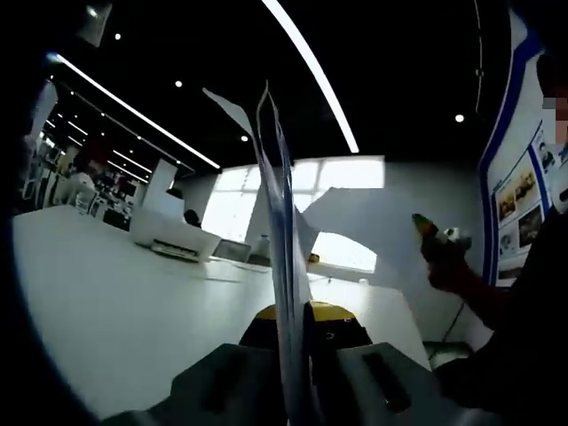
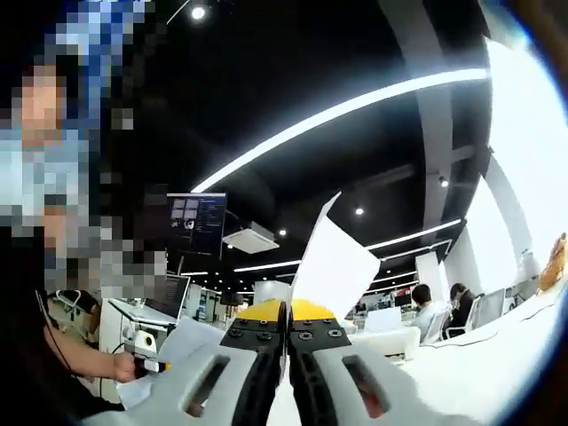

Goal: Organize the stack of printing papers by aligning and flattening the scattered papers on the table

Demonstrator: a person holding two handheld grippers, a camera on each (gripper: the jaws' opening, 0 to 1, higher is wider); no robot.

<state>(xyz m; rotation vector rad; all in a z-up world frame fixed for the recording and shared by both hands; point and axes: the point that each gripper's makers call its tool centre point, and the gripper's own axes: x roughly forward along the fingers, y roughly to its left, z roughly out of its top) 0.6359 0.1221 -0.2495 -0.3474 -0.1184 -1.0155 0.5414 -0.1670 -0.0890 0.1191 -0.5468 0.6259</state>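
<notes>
Both grippers, left (image 1: 297, 373) and right (image 2: 286, 355), pinch papers (image 1: 280, 231) upright above the table (image 1: 115, 302), likely to square their edges.

We see a dark ceiling (image 2: 293, 53) with long light strips (image 1: 311, 67), bright windows (image 1: 342, 177) and a hanging monitor (image 2: 195, 222).

I count two hand-held grippers, the left hand-held gripper (image 1: 297, 373) and the right hand-held gripper (image 2: 286, 373), one white counter (image 1: 106, 302), one printer (image 1: 173, 235) at ten o'clock, and several sheets of paper (image 1: 277, 222), number unclear.
</notes>
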